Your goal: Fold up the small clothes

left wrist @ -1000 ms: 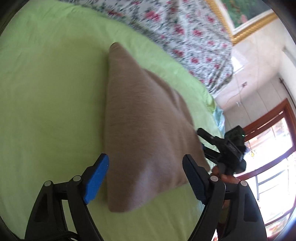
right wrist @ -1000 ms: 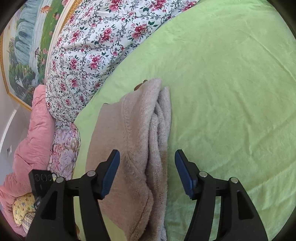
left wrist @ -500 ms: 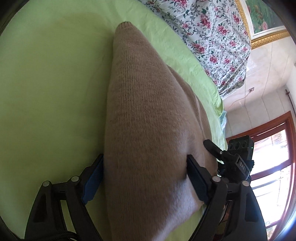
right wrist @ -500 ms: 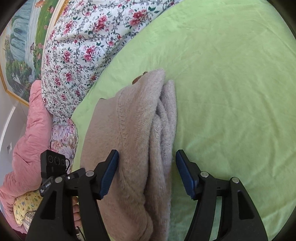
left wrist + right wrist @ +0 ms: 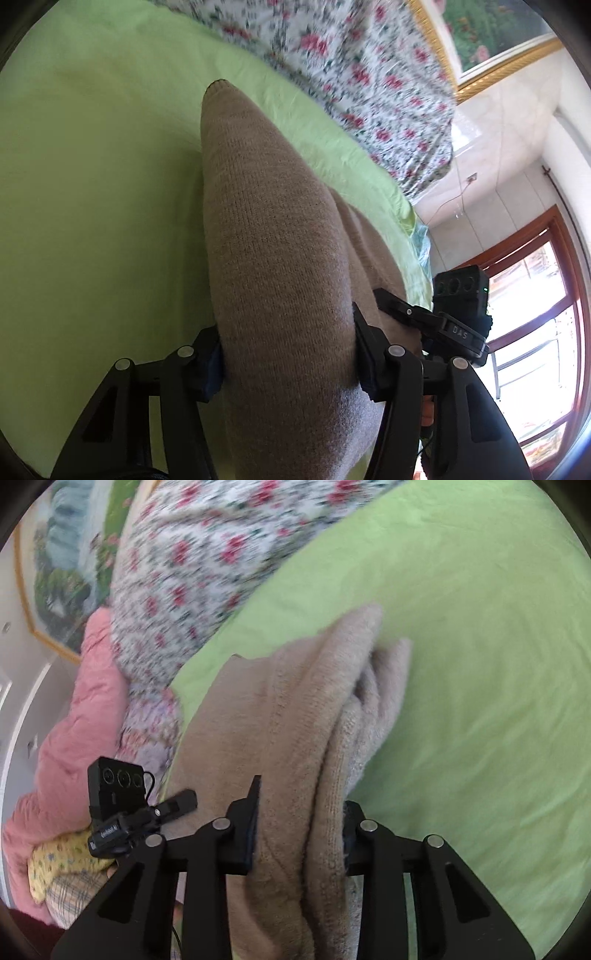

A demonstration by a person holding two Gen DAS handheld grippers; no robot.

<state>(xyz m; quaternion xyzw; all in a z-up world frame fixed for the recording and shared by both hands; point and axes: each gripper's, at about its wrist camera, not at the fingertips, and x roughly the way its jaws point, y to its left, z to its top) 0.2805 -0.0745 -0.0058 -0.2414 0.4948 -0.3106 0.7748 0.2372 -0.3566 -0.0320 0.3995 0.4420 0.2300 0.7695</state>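
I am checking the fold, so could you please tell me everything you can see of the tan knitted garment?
The tan knitted garment looks like soft, fuzzy wool, folded into a long bundle with several layers stacked along one edge. It lies on the green sheet, near the floral quilt. The left gripper and right gripper are both closing, with bunched ends of the knit between their pads.
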